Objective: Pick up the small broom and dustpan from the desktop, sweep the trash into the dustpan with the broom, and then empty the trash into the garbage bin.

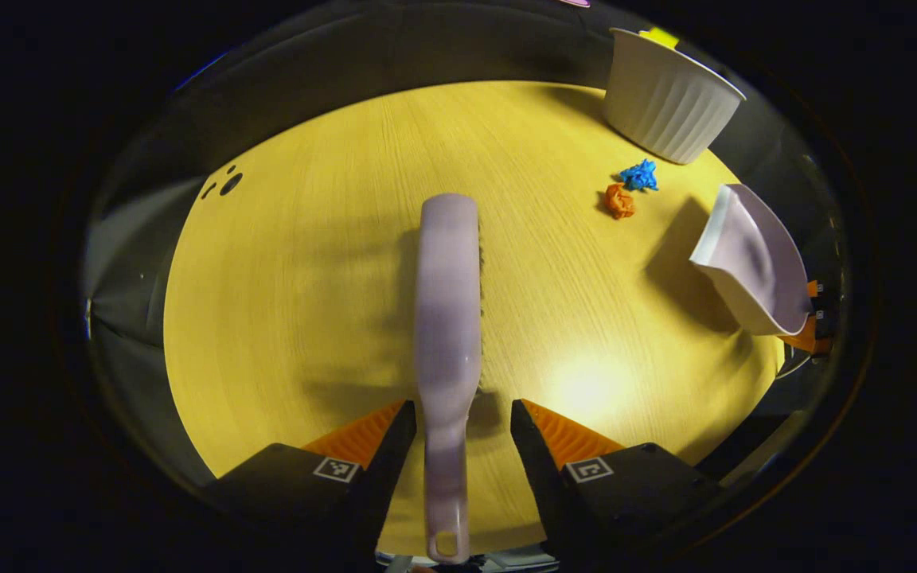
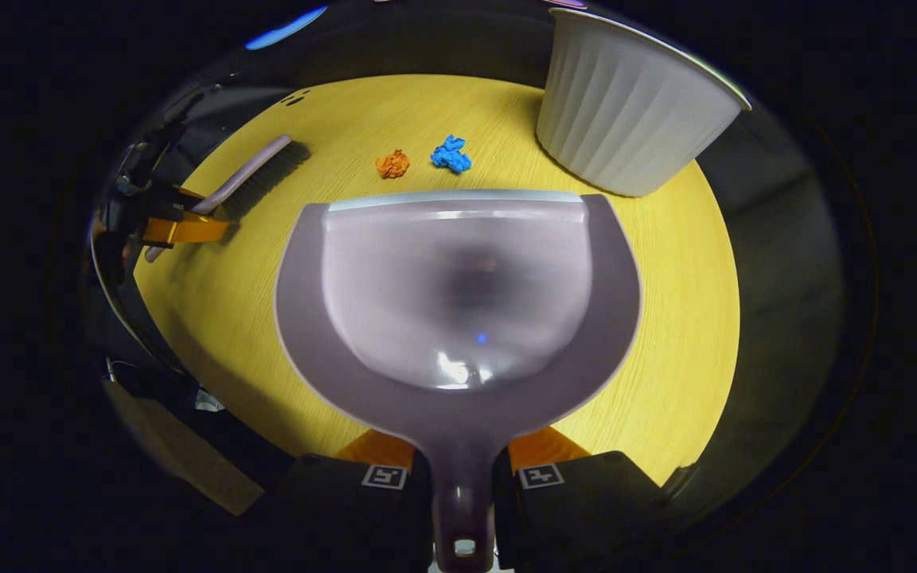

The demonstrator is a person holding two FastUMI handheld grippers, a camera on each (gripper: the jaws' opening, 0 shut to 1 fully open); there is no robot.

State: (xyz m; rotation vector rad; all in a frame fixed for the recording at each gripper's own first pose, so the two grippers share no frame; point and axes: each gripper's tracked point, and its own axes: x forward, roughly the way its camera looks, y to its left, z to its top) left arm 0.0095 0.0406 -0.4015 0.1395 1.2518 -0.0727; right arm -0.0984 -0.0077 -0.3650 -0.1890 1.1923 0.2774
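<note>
The small broom (image 1: pixel 448 318) lies on the yellow desktop (image 1: pixel 307 318) with its handle between the spread fingers of the left gripper (image 1: pixel 462 422), which stand clear of it on both sides. The right gripper (image 2: pixel 462 465) is clamped on the handle of the dustpan (image 2: pixel 458 302), held above the desktop. Beyond its front edge lie an orange paper ball (image 2: pixel 393 164) and a blue paper ball (image 2: pixel 450 154), just beside each other, with the white ribbed garbage bin (image 2: pixel 626 111) near them on the right.

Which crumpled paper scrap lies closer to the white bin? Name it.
The blue paper scrap; it lies between the orange paper scrap and the white bin.
</note>
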